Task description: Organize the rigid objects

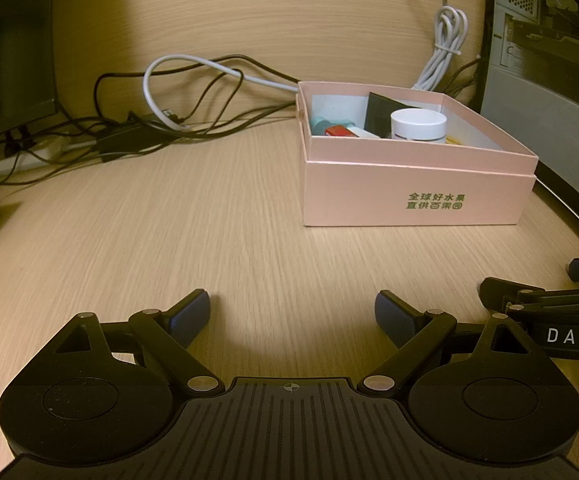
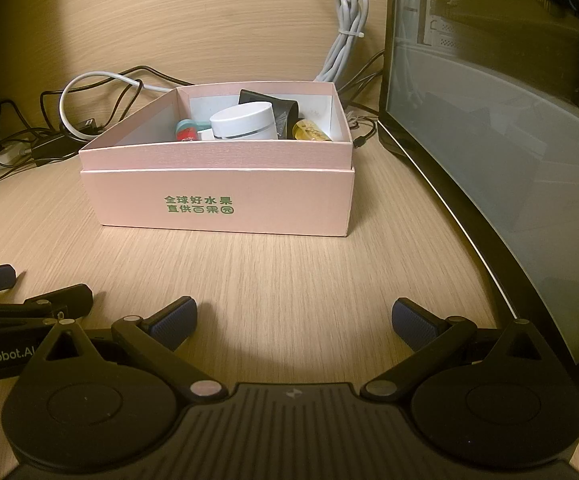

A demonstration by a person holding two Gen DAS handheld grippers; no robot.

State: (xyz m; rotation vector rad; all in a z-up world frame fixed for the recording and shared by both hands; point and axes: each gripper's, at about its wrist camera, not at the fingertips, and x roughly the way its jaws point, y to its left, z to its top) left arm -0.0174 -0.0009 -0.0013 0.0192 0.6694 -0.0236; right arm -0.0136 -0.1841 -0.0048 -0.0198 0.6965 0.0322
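A pink box (image 1: 413, 192) (image 2: 225, 196) with green print stands on the wooden desk. Inside it sit a white jar (image 1: 418, 125) (image 2: 245, 121), a black flat piece (image 1: 381, 114) (image 2: 267, 101), a teal and red item (image 1: 331, 126) (image 2: 186, 130) and a yellow item (image 2: 309, 130). My left gripper (image 1: 292, 316) is open and empty, low over the desk, in front and left of the box. My right gripper (image 2: 293, 322) is open and empty too, in front of the box. Each gripper shows at the edge of the other's view (image 1: 545, 296) (image 2: 29, 304).
Tangled black and white cables (image 1: 161, 108) (image 2: 89, 108) lie behind and left of the box. A bundled white cord (image 1: 443, 48) (image 2: 347, 32) hangs at the back wall. A computer case with a glass side (image 2: 501, 148) (image 1: 549, 92) stands right of the box. A monitor (image 1: 9, 48) is at far left.
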